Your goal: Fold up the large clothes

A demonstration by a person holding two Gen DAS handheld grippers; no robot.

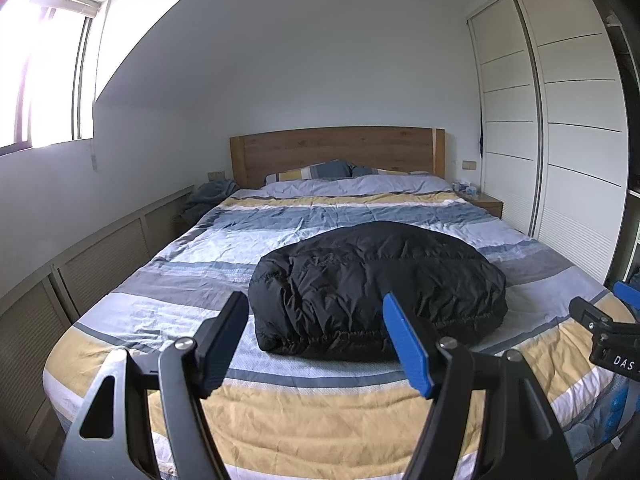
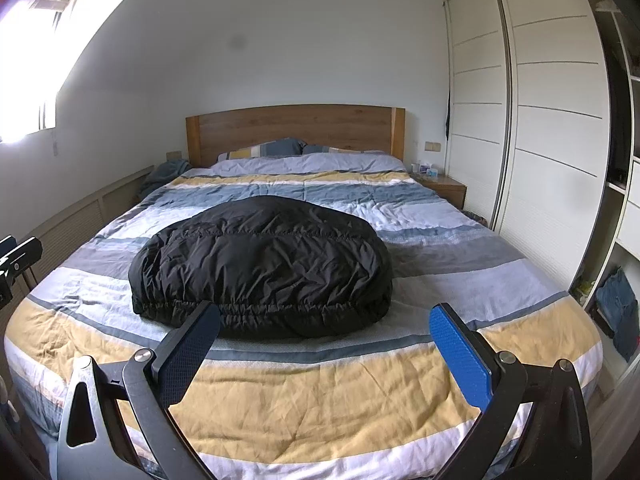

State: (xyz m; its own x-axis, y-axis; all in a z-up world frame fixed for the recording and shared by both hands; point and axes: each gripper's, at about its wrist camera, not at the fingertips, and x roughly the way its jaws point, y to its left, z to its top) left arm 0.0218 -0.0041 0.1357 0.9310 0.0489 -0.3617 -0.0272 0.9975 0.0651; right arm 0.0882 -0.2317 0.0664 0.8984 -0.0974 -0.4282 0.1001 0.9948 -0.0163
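**Both tongs free above the foot of the bed, jacket folded on the quilt**

Right now I have both tongs held over the near end of the bed (image 1: 120, 312), and neither is touching anything. My left gripper (image 1: 316, 340) is released, its jaws spread wide, with one blue pad (image 1: 406, 344) facing inward and the other pad dark in shadow. My right gripper (image 2: 326, 346) is released as well, jaws standing even wider apart, nothing between them but the striped quilt (image 2: 320, 400) below.

The black puffy jacket (image 2: 262, 266) lies in a rounded, folded bundle on the quilt, roughly mid-bed and closer to the foot than to the pillows (image 2: 264, 149). Its gathered elastic hem (image 2: 280, 314) faces me along the near edge. From the left wrist view the jacket sits just beyond the left tongs and slightly to their right; from the right wrist view it sits ahead and a little to the left. Both tongs are apart from it.

At the right edge of the left wrist view I can see part of my other gripper. Behind the bed stands a wooden headboard (image 1: 336, 148), with white sliding wardrobe doors (image 1: 560, 120) on the right and a bright window (image 1: 48, 80) on the left.
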